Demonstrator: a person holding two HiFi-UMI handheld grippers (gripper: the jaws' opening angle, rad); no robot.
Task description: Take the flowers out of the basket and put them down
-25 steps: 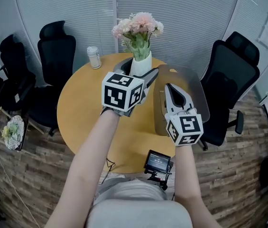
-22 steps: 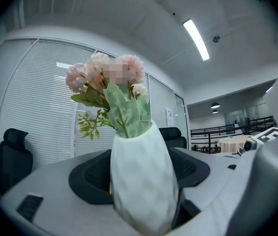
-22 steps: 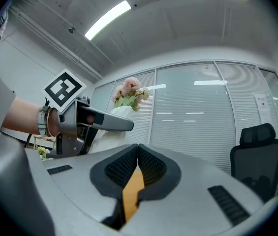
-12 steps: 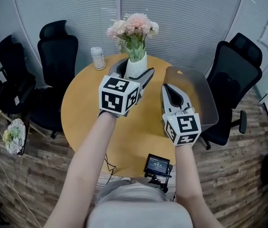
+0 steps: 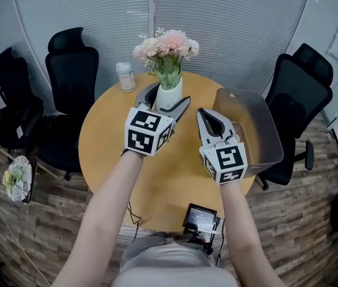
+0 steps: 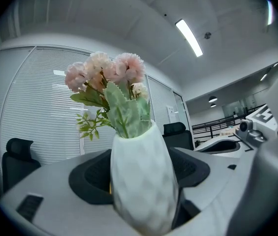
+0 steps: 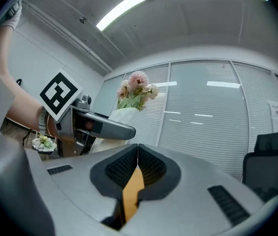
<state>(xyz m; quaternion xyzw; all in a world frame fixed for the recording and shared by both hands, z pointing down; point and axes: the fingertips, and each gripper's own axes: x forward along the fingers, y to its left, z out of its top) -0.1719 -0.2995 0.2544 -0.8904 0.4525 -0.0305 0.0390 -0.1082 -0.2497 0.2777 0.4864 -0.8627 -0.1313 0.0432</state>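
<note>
Holding: left gripper [image 5: 164, 99] clamps a vase [image 6: 139, 176]; its fingers [image 6: 92, 173], grey shells with black ribbed pads, press both sides of the body.
Screen: small dark boxy device [image 5: 200, 217] at the near tabletop edge.
Right gripper [image 7: 138, 149]: fingers together at the tips, nothing between them, only a sliver of tabletop showing through the gap; just right of the left gripper.
Vase: white, matte, faceted, egg-shaped with a narrow mouth.
Flowers [image 5: 166, 43]: pink ruffled round heads, green leaves and stems, upright in the vase; outside the basket, to its left, over the far tabletop. Base contact cannot be told.
Tabletop [image 5: 106, 136]: round, smooth, yellow-orange wood.
Basket [image 5: 274, 137]: grey translucent plastic, rectangular, rounded corners, at the right edge.
Can [image 5: 125, 76]: pale cylinder, far left.
Chairs [image 5: 73, 64]: black, high-backed.
Blinds [image 5: 240, 23]: white slats.
</note>
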